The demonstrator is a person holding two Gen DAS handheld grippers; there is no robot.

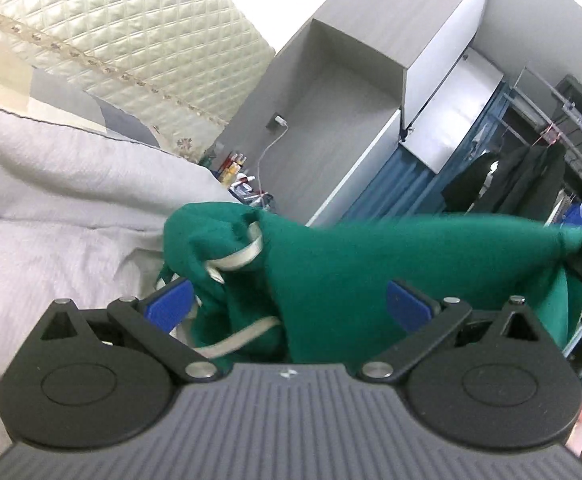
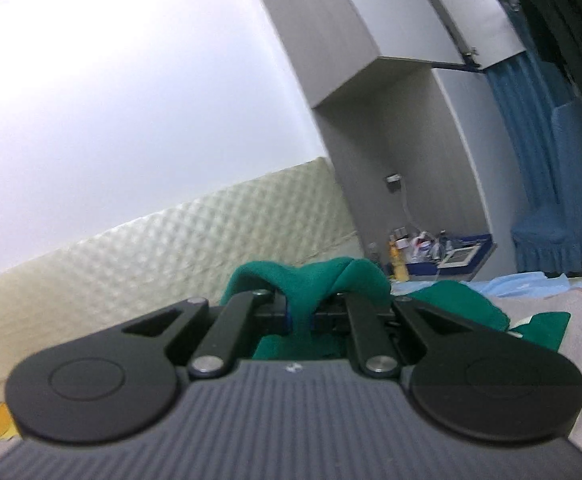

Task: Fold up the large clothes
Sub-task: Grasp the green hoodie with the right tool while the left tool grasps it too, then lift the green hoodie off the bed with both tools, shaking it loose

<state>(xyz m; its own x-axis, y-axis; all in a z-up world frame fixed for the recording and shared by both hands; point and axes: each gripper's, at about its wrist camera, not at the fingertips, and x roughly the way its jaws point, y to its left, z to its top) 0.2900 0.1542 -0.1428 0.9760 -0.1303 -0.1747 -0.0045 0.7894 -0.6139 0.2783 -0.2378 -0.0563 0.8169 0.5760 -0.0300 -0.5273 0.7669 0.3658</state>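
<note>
- Left wrist view: left tool (image 1: 289, 300) spread wide, green knit garment with white drawstring (image 1: 371, 264) draped between its blue pads, ungripped.
- Right wrist view: right tool (image 2: 299, 314) clenched on green fabric; no legible writing, only a small white emblem (image 2: 291, 367) on the grey ribbed housing.

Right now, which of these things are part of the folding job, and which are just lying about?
Job: green garment, right gripper pinching it, left gripper around it.

Lying about: bottles and clutter, hanging dark clothes, blue curtain, grey blanket.
</note>
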